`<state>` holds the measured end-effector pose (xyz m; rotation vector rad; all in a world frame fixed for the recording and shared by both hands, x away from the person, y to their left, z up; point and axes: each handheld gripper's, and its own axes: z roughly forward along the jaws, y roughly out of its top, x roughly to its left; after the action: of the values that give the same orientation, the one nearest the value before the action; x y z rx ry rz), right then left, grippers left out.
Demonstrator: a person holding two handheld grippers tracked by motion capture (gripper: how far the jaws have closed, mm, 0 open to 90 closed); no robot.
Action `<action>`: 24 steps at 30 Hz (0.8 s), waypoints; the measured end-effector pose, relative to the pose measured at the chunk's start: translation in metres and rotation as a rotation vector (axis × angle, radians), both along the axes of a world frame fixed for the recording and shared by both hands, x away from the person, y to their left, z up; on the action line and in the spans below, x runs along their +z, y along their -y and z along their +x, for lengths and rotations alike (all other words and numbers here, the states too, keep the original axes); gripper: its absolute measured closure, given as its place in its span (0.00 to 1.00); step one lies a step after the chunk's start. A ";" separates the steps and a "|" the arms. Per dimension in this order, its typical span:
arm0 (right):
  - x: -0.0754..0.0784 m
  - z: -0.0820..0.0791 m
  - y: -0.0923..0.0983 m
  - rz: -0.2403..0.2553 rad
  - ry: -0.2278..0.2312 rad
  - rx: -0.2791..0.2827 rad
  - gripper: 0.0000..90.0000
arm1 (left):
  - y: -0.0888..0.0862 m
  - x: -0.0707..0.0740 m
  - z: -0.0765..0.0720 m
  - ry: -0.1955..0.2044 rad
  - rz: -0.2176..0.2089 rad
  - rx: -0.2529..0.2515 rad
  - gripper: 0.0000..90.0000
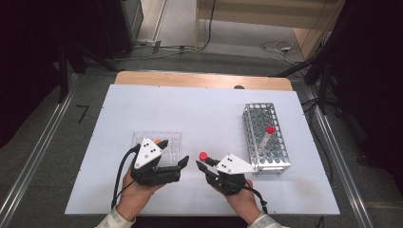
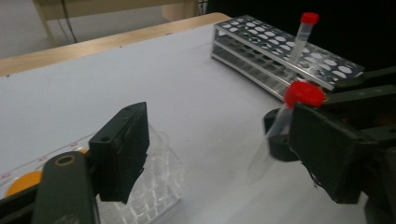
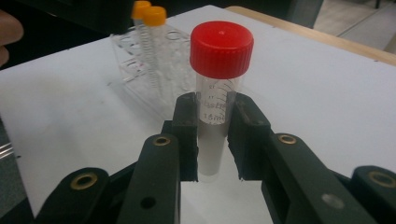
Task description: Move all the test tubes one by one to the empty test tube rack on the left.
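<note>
My right gripper is shut on a clear tube with a red cap, held upright just above the white table. The same tube stands close beyond the right-hand jaw in the left gripper view. My left gripper is open, with nothing pressed between its pads. It hovers over the near right corner of a clear plastic rack. Two orange-capped tubes stand in that rack.
A metal rack lies at the right of the table, with one red-capped tube leaning in it. A white sheet covers the table; a wooden edge runs along the back.
</note>
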<state>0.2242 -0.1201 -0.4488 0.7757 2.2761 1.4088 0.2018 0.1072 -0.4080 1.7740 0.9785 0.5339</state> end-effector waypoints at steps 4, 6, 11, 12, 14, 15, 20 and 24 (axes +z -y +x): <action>-0.003 -0.003 -0.013 -0.013 -0.004 0.038 0.79 | 0.006 0.000 -0.004 0.009 0.001 -0.053 0.34; -0.004 -0.004 -0.017 -0.016 -0.004 0.050 0.79 | 0.008 -0.001 -0.005 0.007 -0.008 -0.090 0.42; -0.003 -0.007 -0.025 -0.010 -0.004 0.069 0.79 | 0.011 -0.004 -0.005 -0.009 0.001 -0.144 0.63; -0.003 -0.008 -0.026 -0.009 -0.003 0.071 0.79 | 0.012 -0.005 -0.005 -0.013 0.003 -0.149 0.66; -0.002 -0.008 -0.027 -0.008 -0.004 0.078 0.79 | 0.012 -0.005 -0.005 -0.017 0.008 -0.153 0.71; -0.002 -0.009 -0.028 -0.008 -0.002 0.080 0.79 | 0.012 -0.005 -0.005 -0.018 0.010 -0.154 0.75; -0.002 -0.009 -0.028 -0.007 -0.007 0.081 0.66 | 0.011 -0.005 -0.005 -0.016 0.012 -0.154 0.77; 0.002 -0.010 -0.023 -0.016 -0.018 0.090 0.51 | 0.002 0.001 -0.006 -0.014 -0.003 -0.142 0.77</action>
<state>0.2138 -0.0973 -0.4471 0.6916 2.3597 1.4256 0.1963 0.1057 -0.4067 1.8305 0.8543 0.4300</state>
